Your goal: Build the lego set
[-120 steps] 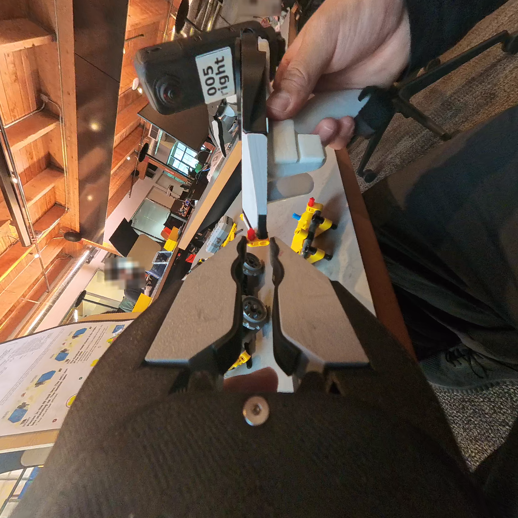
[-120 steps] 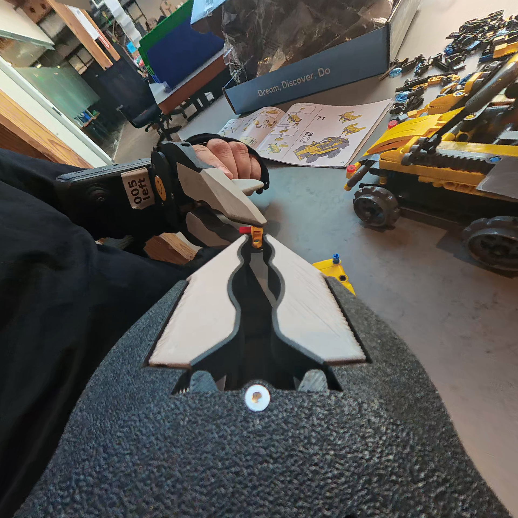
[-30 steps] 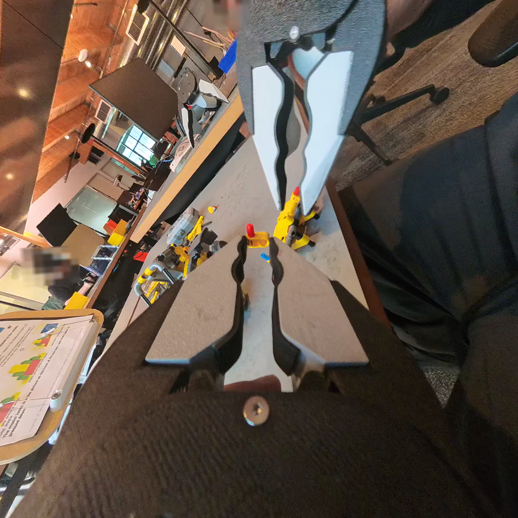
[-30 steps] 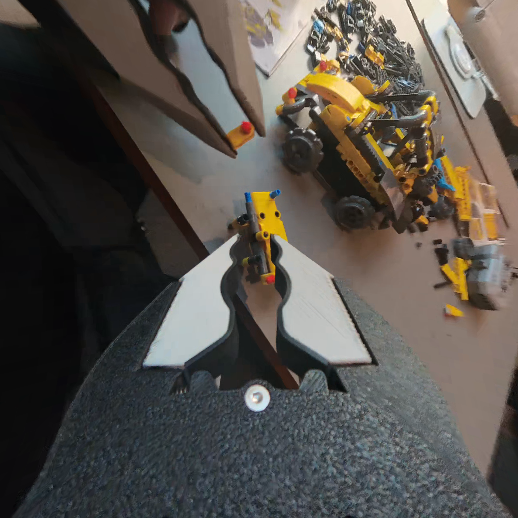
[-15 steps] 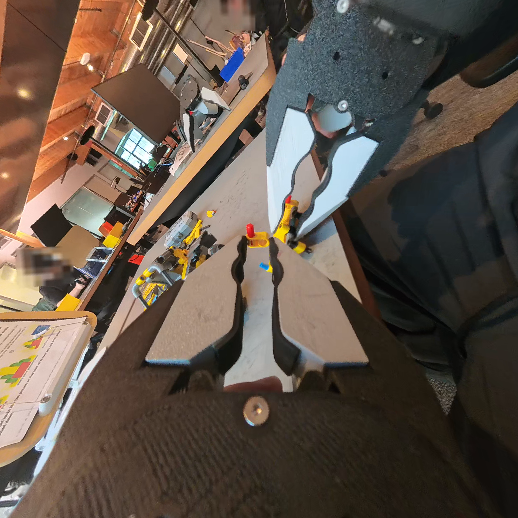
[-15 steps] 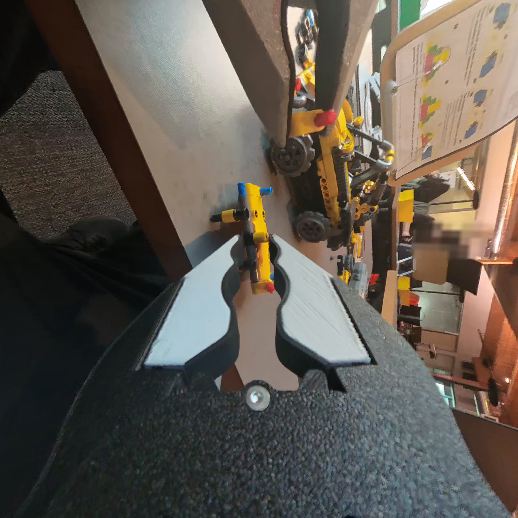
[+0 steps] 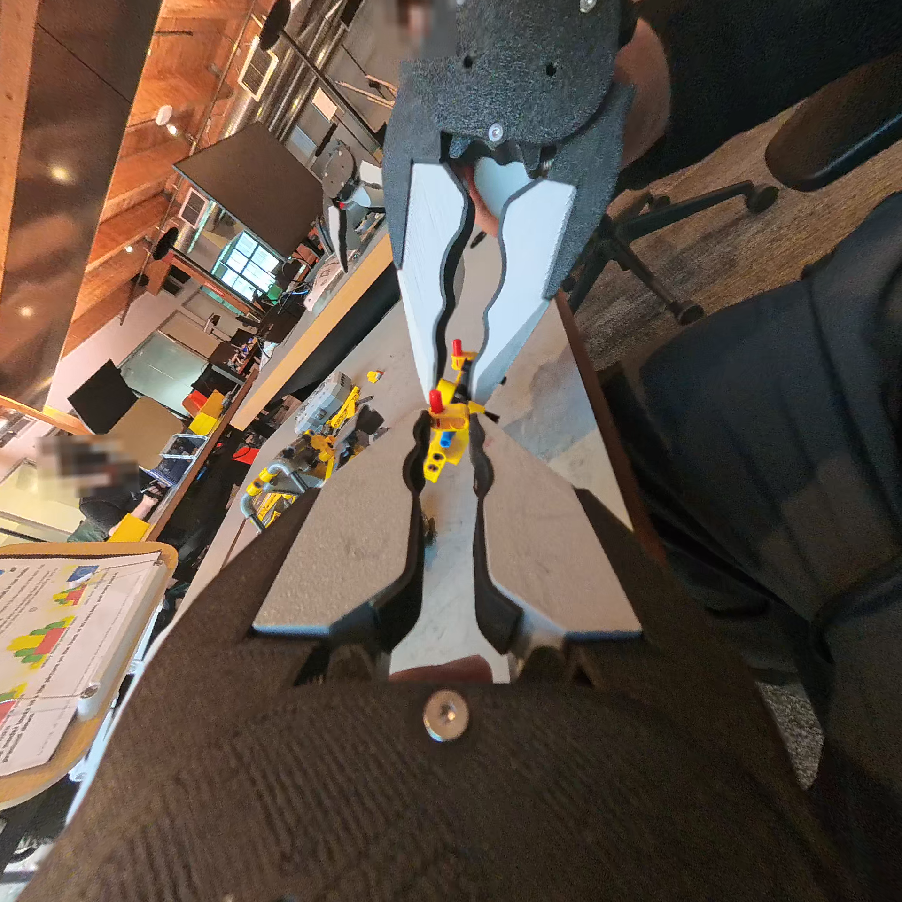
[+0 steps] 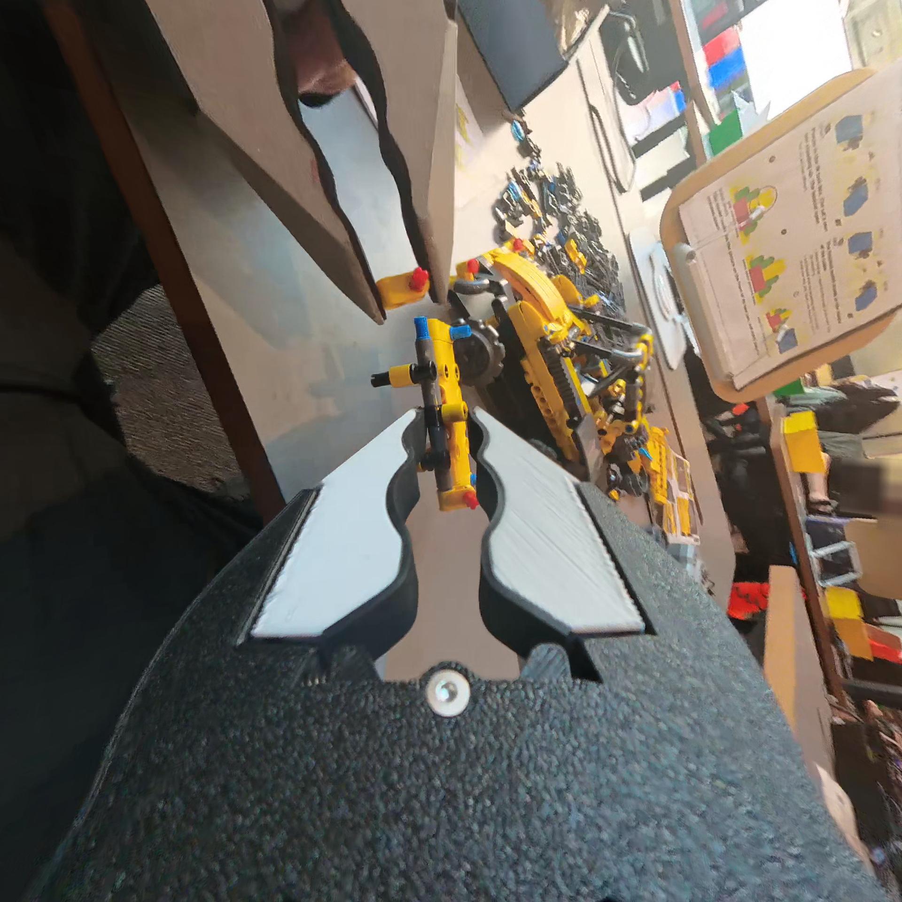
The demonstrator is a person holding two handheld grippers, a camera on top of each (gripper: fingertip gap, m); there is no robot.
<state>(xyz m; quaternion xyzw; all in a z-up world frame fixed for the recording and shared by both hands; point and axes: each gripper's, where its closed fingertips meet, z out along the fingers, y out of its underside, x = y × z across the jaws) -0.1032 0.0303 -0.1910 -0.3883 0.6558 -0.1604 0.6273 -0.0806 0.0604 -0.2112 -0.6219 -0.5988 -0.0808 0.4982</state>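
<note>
My left tongs (image 7: 446, 424) pinch a small yellow connector with a red pin (image 7: 448, 420), my right tongs (image 8: 443, 415) clamp a yellow beam assembly (image 8: 449, 429), tips nearly meeting above the grey table (image 8: 273, 312), the yellow toy vehicle (image 8: 542, 341) just beyond.

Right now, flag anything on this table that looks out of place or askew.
Nothing looks damaged or spilled. The left gripper pinches a small yellow piece with a red pin; the right gripper holds a yellow beam assembly off the table. Loose dark parts lie scattered beyond the yellow vehicle.
</note>
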